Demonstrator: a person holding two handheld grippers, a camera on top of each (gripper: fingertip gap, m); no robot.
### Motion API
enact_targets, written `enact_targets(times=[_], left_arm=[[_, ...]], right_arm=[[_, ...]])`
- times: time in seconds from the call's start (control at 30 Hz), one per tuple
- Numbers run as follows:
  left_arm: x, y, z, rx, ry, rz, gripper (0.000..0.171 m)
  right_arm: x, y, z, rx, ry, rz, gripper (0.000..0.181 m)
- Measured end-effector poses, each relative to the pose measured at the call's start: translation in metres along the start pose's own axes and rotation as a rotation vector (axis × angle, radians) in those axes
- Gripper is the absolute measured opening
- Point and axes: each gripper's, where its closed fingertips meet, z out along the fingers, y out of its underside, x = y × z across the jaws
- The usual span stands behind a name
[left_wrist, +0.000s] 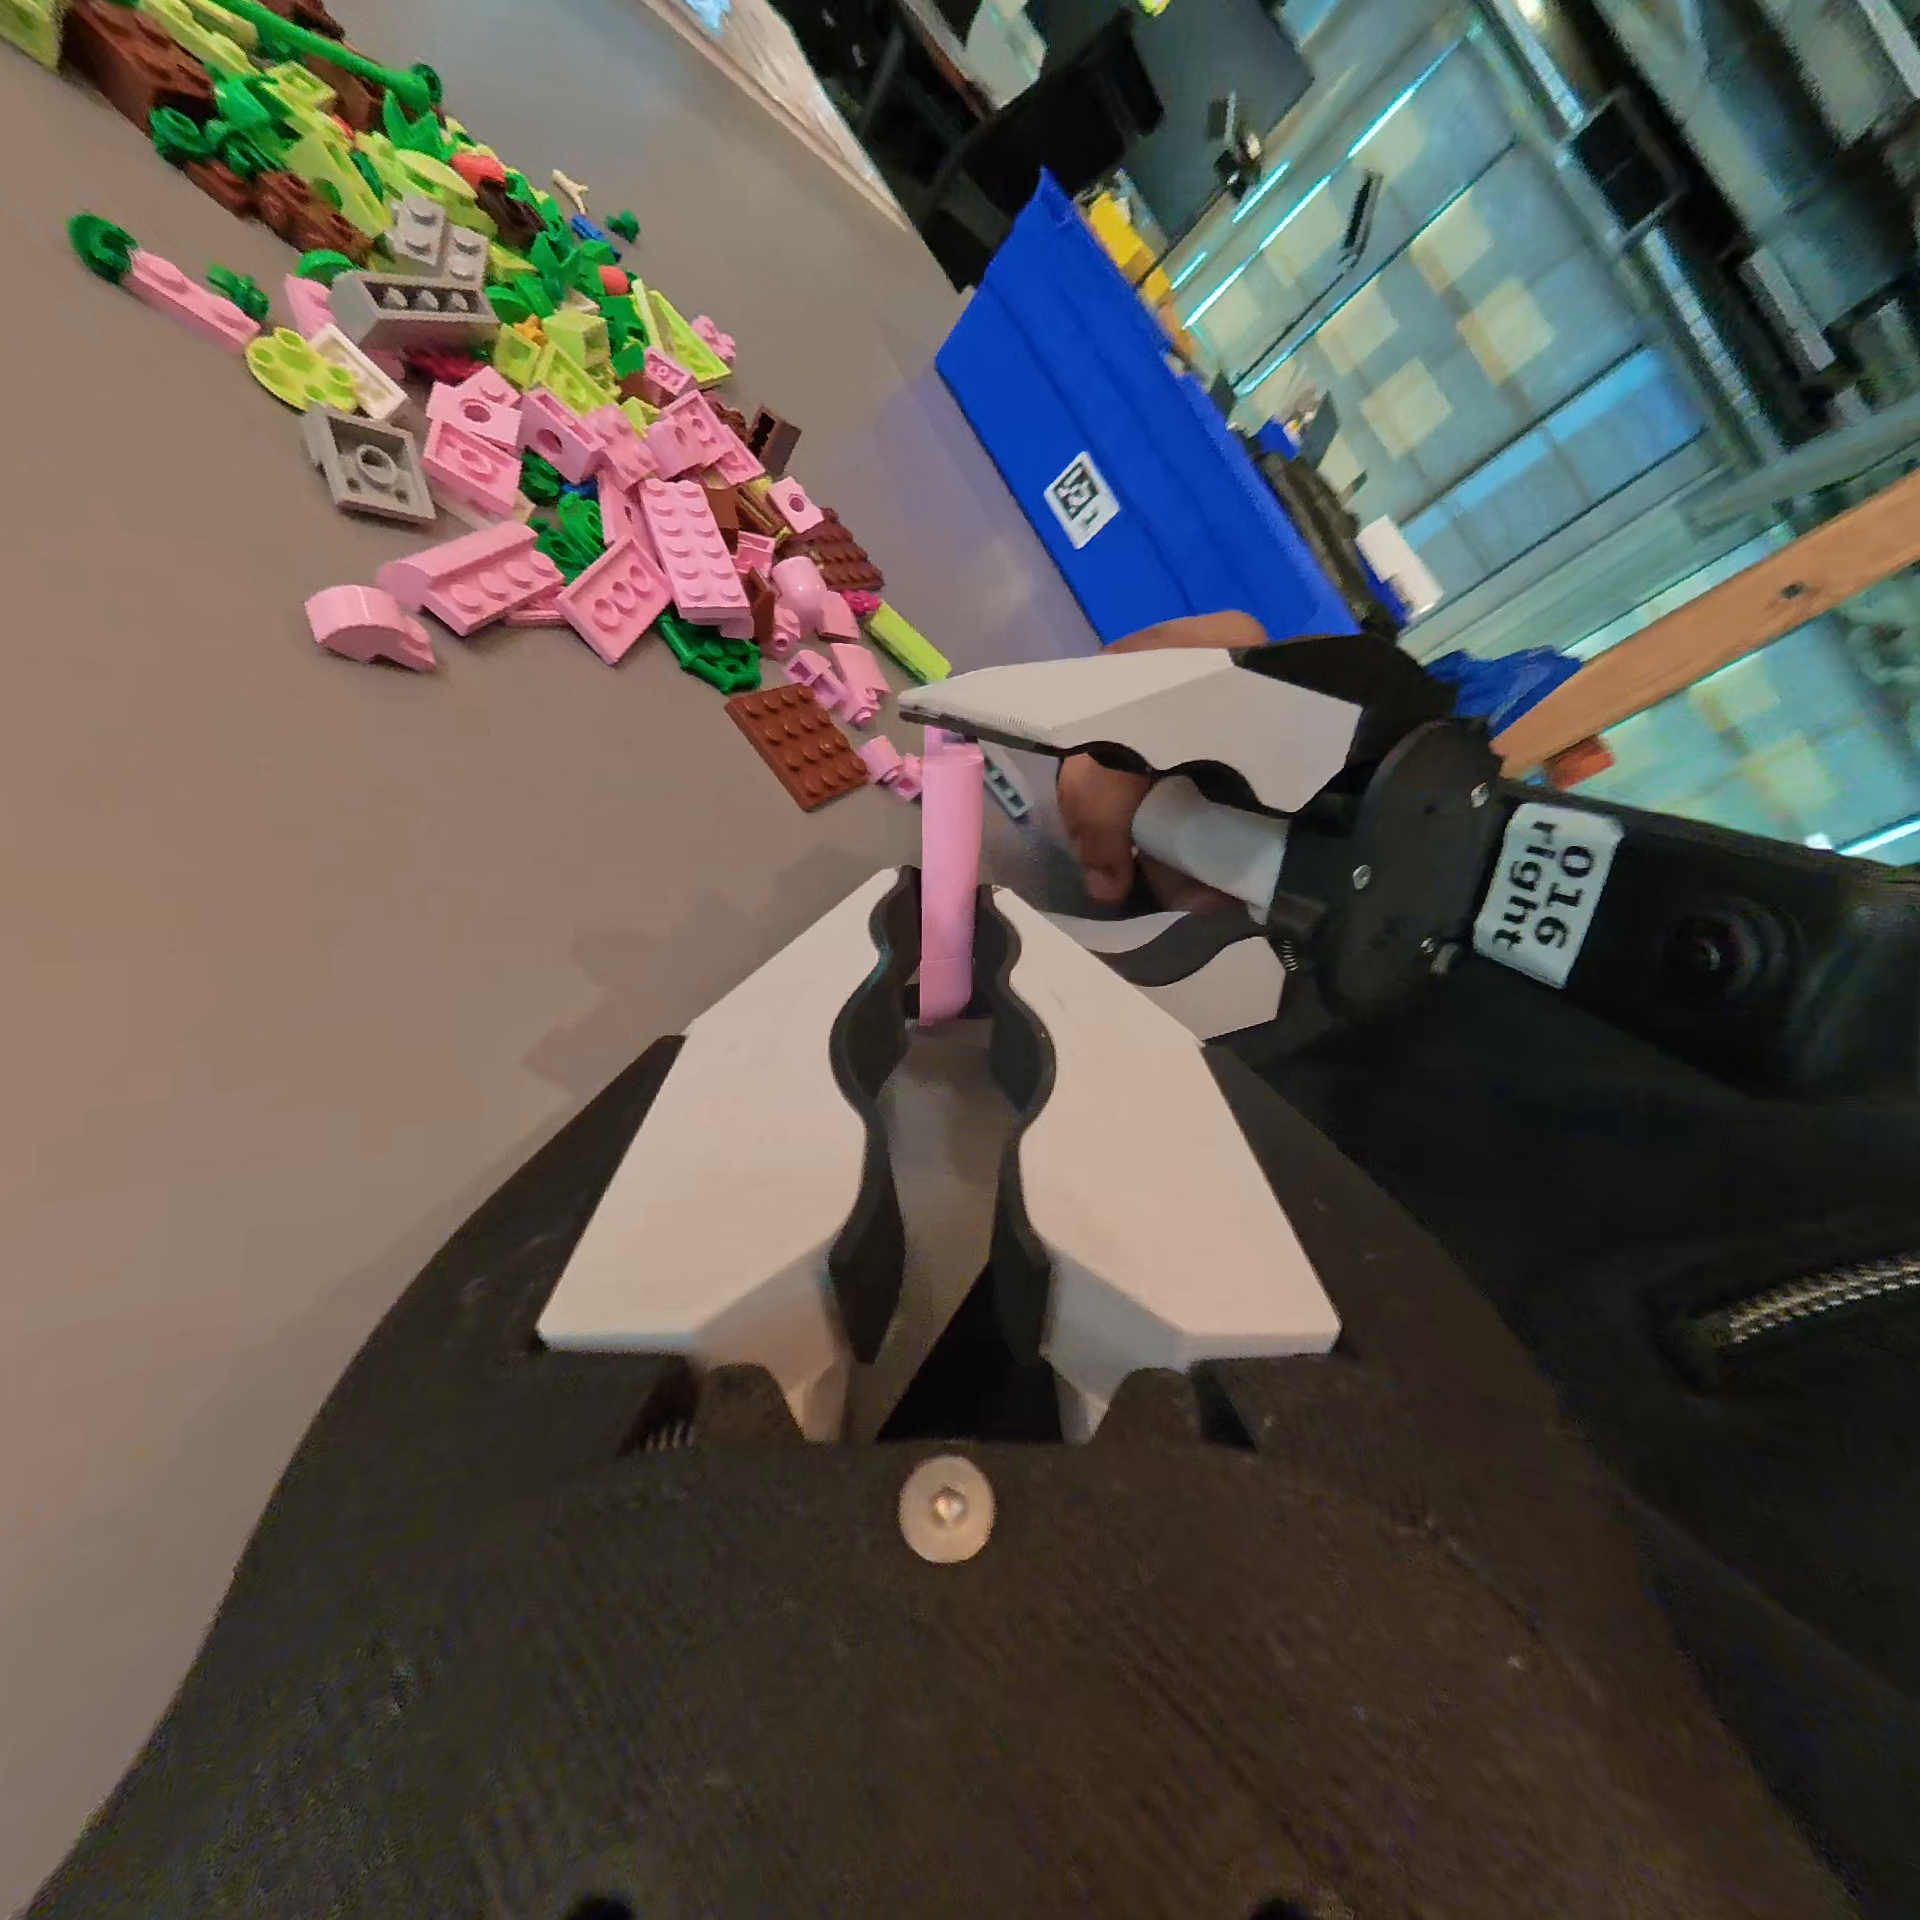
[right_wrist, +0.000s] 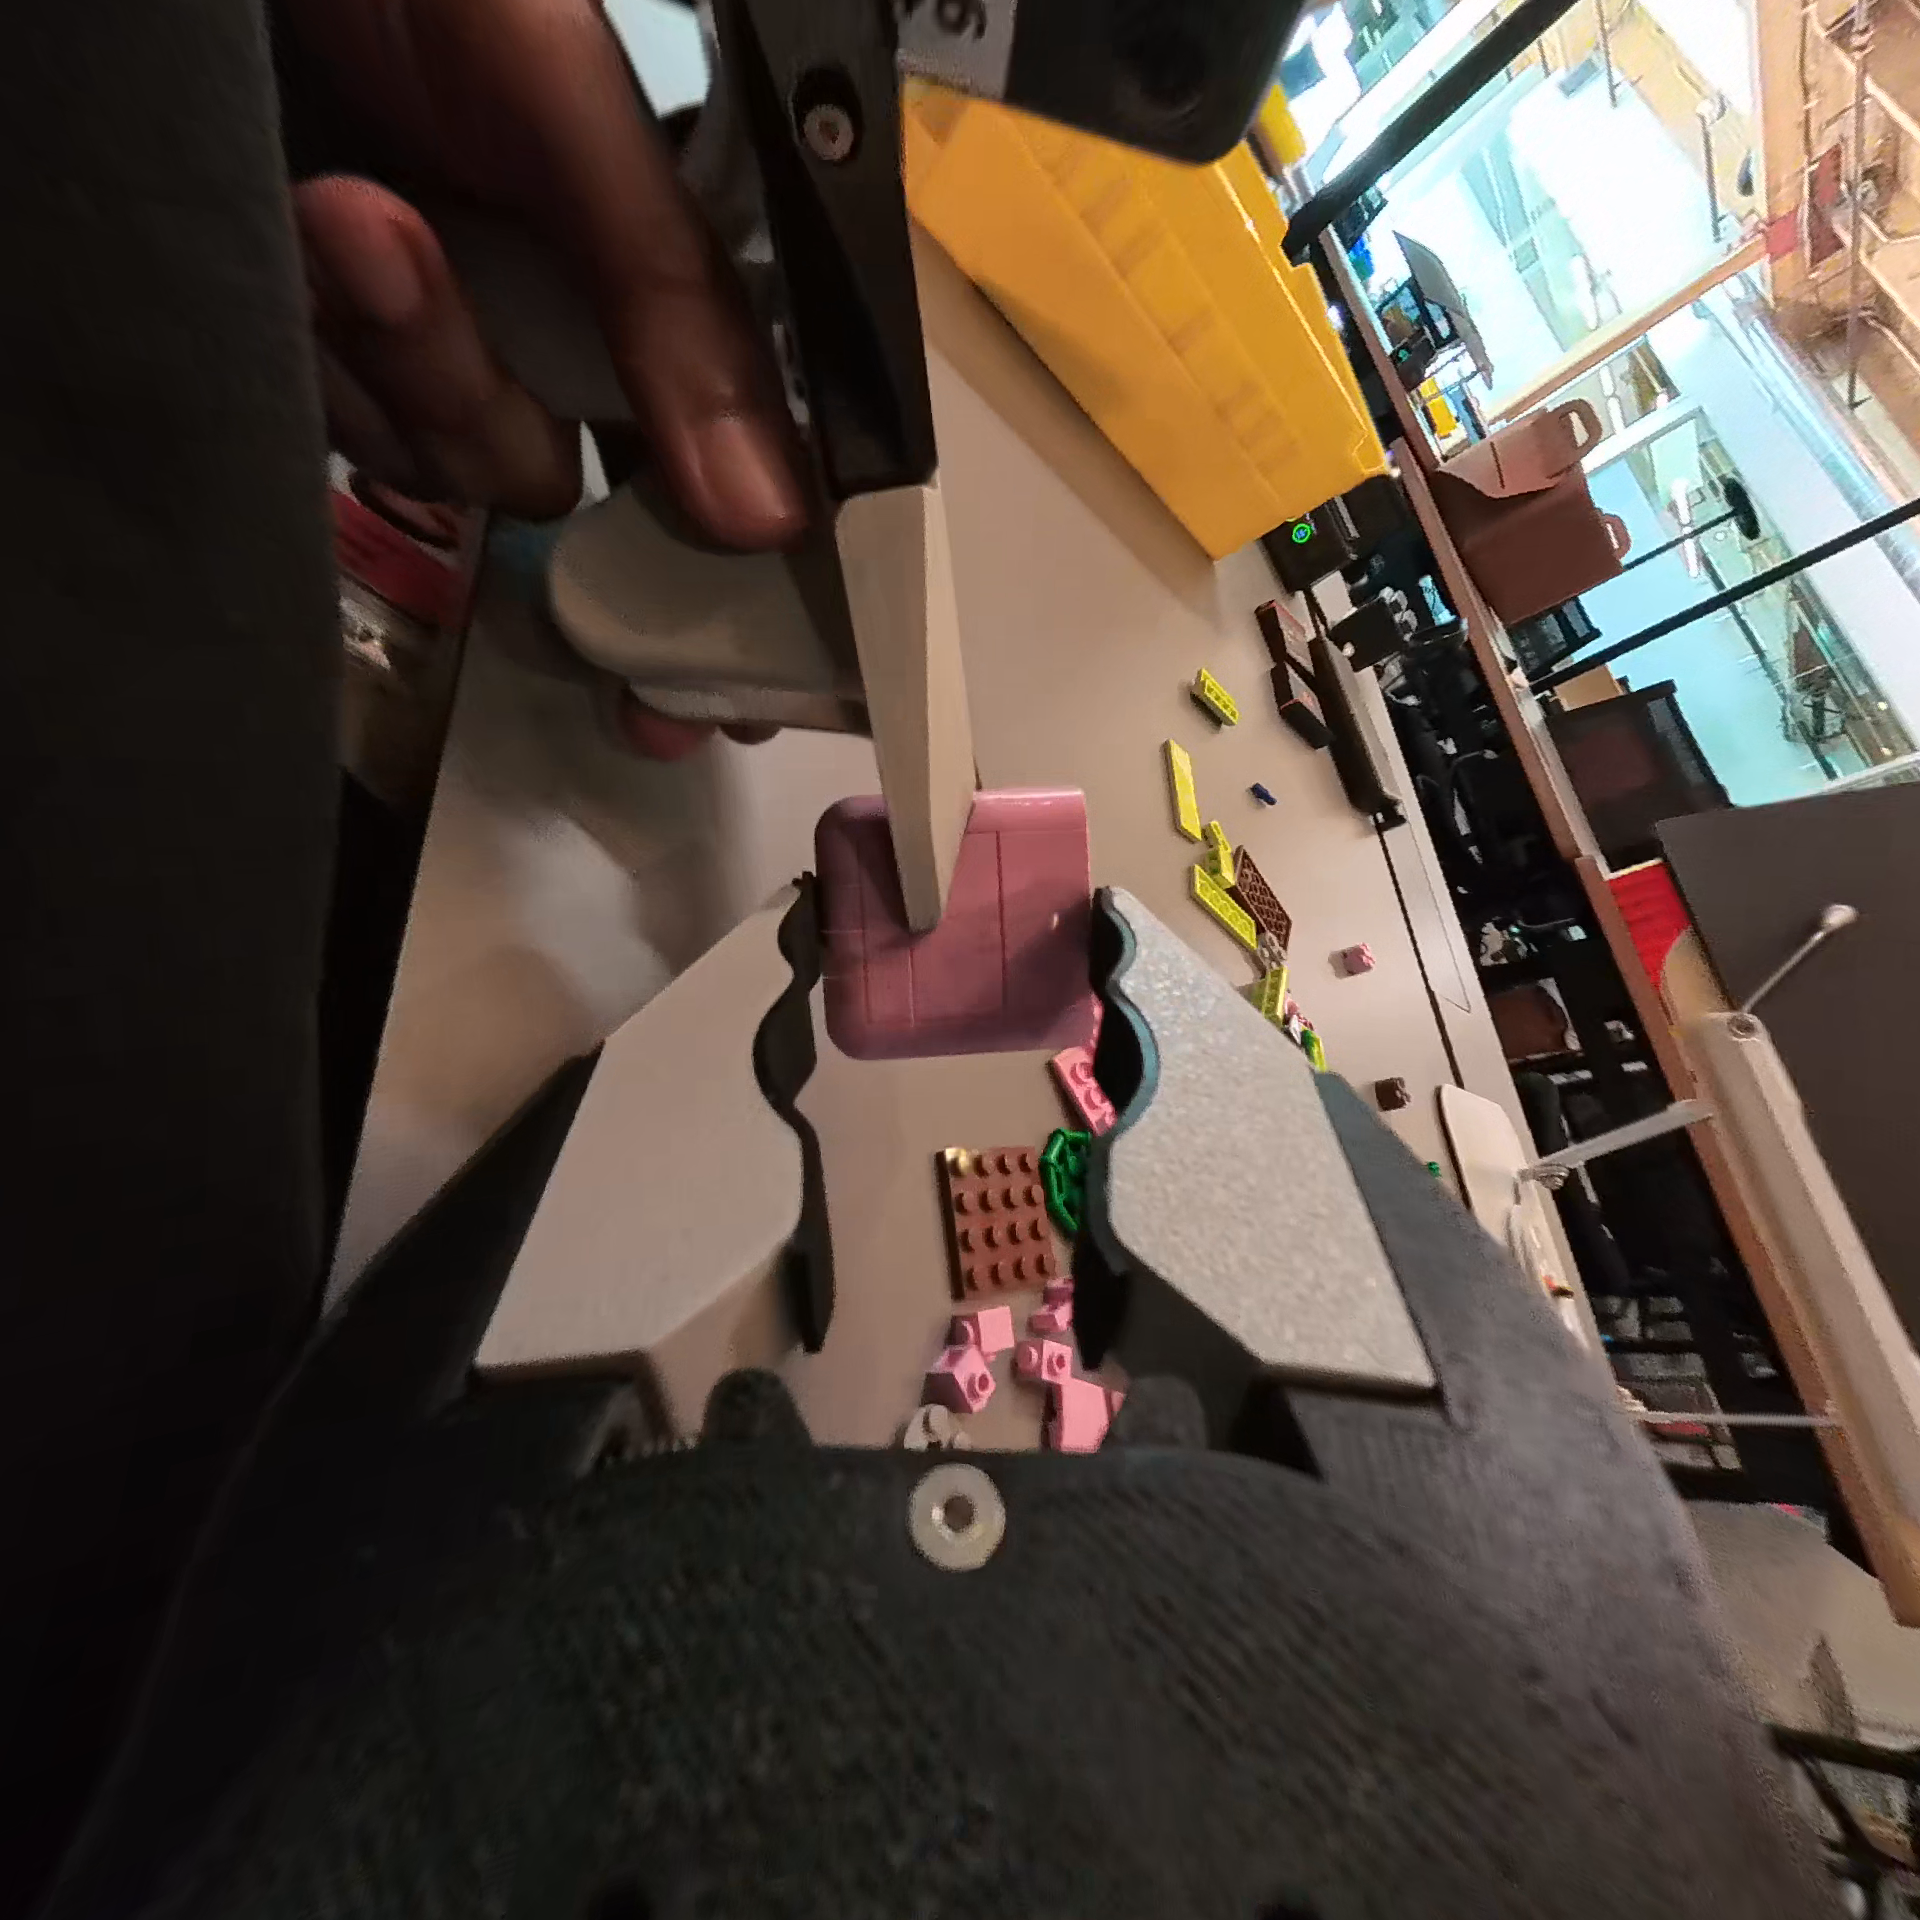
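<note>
A pink block (left_wrist: 951, 883) is pinched edge-on between the pressed-in fingers of the left gripper (left_wrist: 943, 914), long axis upright. The right gripper (right_wrist: 951, 961) is spread wide around its flat face, one finger grazing its edge, above the grey table (left_wrist: 260, 883).

a white label (left_wrist: 1545, 896) with dark print sits on the black body of the right gripper (left_wrist: 940, 727). a white square-code sticker (left_wrist: 1081, 499) sits on the blue bin (left_wrist: 1101, 436).
</note>
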Motion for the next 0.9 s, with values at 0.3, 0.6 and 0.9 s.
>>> enact_targets(times=[0.3, 0.6, 0.9], left_arm=[[0.003, 0.002, 0.004, -0.052, -0.085, 0.189, 0.006], [0.003, -0.011, 0.003, 0.053, -0.071, 0.115, 0.006], [0.016, -0.023, -0.004, 0.119, -0.004, 0.177, 0.011]], right_arm=[[-0.001, 0.009, 0.017, -0.105, 0.018, -0.057, 0.051], [0.014, 0.009, 0.017, -0.148, 0.137, -0.084, 0.051], [0.018, 0.002, 0.012, -0.083, 0.125, -0.037, 0.051]])
